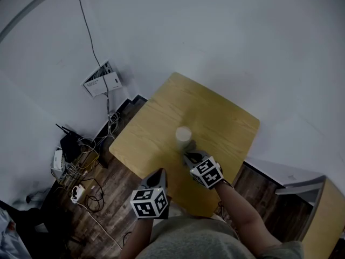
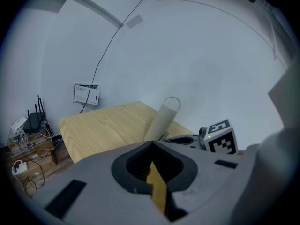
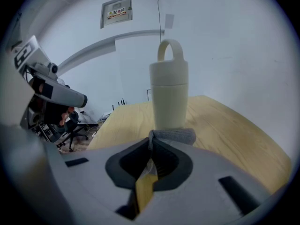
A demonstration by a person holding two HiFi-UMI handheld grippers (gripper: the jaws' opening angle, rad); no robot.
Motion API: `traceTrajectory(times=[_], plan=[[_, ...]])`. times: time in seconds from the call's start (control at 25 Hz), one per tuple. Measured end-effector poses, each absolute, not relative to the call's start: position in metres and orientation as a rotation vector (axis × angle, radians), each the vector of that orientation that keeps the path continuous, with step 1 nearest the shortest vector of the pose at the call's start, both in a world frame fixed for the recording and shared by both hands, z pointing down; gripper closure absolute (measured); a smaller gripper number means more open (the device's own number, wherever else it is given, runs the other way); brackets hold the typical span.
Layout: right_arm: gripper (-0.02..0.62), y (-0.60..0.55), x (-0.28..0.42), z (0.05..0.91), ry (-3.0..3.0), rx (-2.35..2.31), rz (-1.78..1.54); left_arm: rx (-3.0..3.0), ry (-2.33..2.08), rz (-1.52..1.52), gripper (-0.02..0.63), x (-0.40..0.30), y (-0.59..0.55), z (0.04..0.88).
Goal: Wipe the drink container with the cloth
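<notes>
A tall cream drink container (image 1: pixel 183 136) with a loop-handled lid stands upright near the middle of the light wooden table (image 1: pixel 161 123). My right gripper (image 1: pixel 189 157) sits just in front of it, shut on a folded grey cloth (image 3: pixel 172 136). In the right gripper view the right gripper (image 3: pixel 151 142) holds the cloth by the foot of the container (image 3: pixel 169 97); I cannot tell whether they touch. My left gripper (image 1: pixel 160 174) hovers over the table's near edge, to the left of the right one. In the left gripper view the left gripper (image 2: pixel 151 145) is shut on nothing, and the container (image 2: pixel 162 118) leans ahead.
To the left of the table, a tangle of cables and a router (image 1: pixel 74 154) lies on the dark wood floor. A small white box (image 1: pixel 102 80) hangs on the wall with a cable running up. A white ledge (image 1: pixel 294 178) stands at the right. An office chair (image 3: pixel 70 123) shows far left.
</notes>
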State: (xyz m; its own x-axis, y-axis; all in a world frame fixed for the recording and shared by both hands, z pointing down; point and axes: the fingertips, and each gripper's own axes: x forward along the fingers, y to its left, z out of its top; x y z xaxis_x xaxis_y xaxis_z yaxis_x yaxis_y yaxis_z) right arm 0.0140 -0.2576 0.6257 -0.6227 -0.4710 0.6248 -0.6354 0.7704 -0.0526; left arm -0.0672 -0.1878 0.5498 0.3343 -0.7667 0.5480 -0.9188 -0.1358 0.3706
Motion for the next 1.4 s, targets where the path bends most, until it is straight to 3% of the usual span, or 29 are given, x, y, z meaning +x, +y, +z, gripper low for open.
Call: traceTrajectory(times=[0.84,1.4], plan=[[0.588,-0.200,-0.028,0.562,-2.546,0.655,0.307,1.927,-1.501,0.286,0.605,-0.066,-0.178,0.550],[0.588,-0.235,-0.039,0.501,-2.642,0.695,0.132,1.929,-1.501,0.289,0.604,-0.069,-0.177,0.549]])
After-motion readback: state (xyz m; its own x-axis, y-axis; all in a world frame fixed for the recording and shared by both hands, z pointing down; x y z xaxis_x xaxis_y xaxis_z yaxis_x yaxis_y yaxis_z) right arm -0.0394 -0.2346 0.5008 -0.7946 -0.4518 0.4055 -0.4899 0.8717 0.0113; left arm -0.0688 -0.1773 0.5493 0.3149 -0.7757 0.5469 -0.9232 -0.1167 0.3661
